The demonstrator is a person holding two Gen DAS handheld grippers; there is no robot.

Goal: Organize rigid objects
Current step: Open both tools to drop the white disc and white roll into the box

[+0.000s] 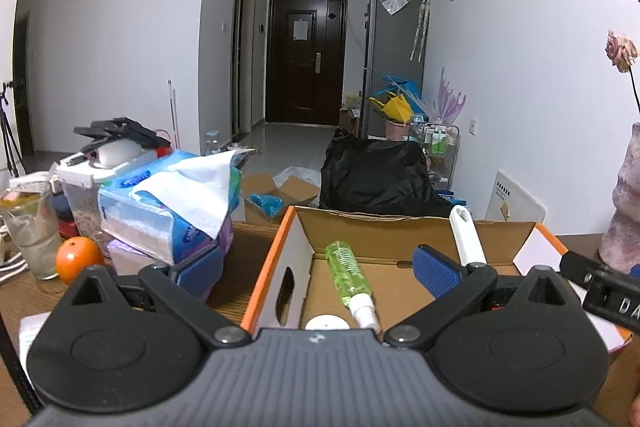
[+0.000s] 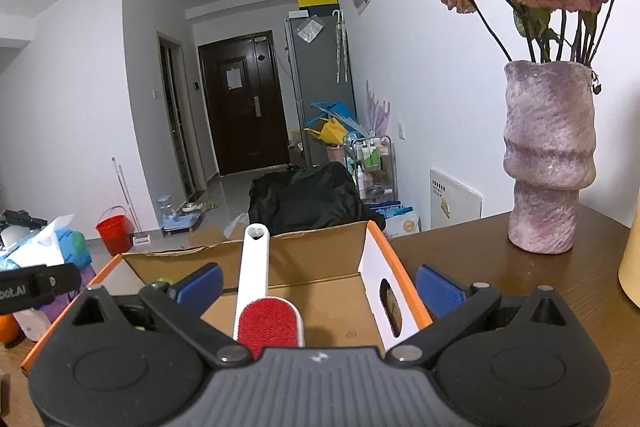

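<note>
Left wrist view: left gripper [image 1: 320, 269] spread wide, empty, above the cardboard box [image 1: 276, 247]; green spray bottle [image 1: 347, 273] lies inside, pointing away. Right wrist view: right gripper [image 2: 319, 285] wide, empty, nearer the lint brush [image 2: 262, 301], whose handle leans ahead against the box's far wall.
</note>
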